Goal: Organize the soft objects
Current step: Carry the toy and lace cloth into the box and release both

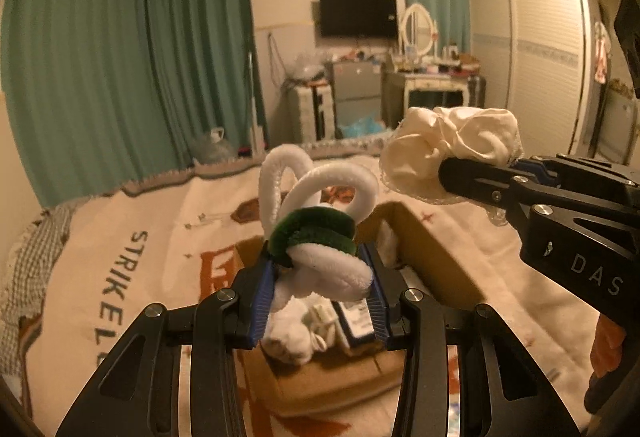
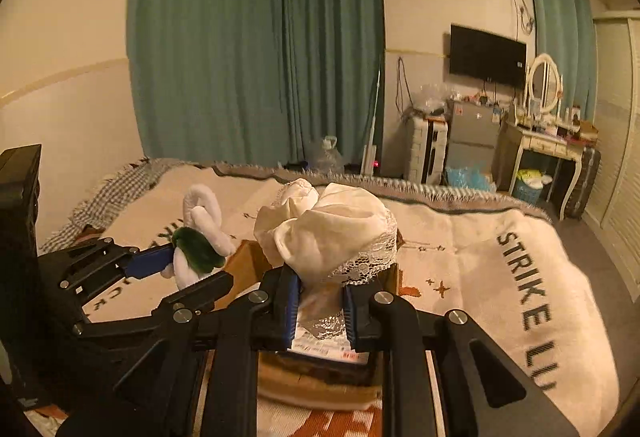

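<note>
Left gripper (image 1: 318, 277): its blue-padded fingers (image 1: 262, 301) clamp a plush toy (image 1: 320, 233) — white looped limbs with a dark green band around the middle; the toy is held in the air above the box.

Right gripper (image 2: 320, 301): fingers narrowed onto a bundle of cream cloth (image 2: 328, 229) with a lace edge; the bundle bulges up above the fingertips and a strip of lace hangs down between them.

Cardboard box (image 1: 424, 245): open-topped, sitting on the bed directly below both grippers; white soft items and a flat printed package lie inside it, though what exactly they are is hard to tell.

Relative placing: in the left wrist view the cream cloth hangs to the right of the plush toy and slightly higher, the two apart; in the right wrist view the toy sits to the left, near the box's far corner.

Blanket (image 2: 500, 277): cream with dark lettering and orange motifs — it covers the bed under the box.

Background: teal curtains (image 1: 120, 49), a wall-mounted television (image 1: 358, 15), a white dressing table (image 2: 548, 141) with an oval mirror.
</note>
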Motion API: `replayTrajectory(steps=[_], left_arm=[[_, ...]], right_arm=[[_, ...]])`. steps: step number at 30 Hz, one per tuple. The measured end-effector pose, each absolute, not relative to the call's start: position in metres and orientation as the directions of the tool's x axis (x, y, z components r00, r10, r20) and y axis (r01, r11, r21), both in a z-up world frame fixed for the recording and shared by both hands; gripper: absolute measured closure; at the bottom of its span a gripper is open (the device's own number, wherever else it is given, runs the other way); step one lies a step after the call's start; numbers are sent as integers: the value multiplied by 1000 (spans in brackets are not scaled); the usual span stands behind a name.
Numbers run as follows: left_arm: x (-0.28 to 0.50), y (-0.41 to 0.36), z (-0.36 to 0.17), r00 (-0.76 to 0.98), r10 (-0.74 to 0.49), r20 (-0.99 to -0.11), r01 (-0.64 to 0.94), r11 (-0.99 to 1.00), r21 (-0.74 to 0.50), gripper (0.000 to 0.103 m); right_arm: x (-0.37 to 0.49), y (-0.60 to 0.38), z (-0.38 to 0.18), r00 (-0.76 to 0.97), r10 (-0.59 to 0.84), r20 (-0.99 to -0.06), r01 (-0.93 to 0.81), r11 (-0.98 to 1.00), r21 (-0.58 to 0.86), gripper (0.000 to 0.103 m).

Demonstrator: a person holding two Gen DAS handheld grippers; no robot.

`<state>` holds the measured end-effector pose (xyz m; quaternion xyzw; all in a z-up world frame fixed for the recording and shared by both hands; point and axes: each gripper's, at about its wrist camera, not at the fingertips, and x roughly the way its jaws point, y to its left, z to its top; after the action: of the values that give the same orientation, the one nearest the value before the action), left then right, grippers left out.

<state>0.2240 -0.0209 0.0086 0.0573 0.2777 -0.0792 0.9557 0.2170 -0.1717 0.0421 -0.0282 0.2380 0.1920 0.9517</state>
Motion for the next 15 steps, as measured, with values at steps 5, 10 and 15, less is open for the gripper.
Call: replayTrajectory(steps=[5,10,15], left_arm=[[261,-20,-28,798,-107,-593,186,980,73,63],[274,-26,-52,787,-114,-606,208,974,87,61],[265,-37,-51,803,-112,-586,230,964,131,42]], right_arm=[[271,-166,1,755,367,-544,-382,920,91,85],[306,-161,-41,698,378,-608,-374,917,141,80],[318,-168,-59,708,352,-613,-332,931,151,41]])
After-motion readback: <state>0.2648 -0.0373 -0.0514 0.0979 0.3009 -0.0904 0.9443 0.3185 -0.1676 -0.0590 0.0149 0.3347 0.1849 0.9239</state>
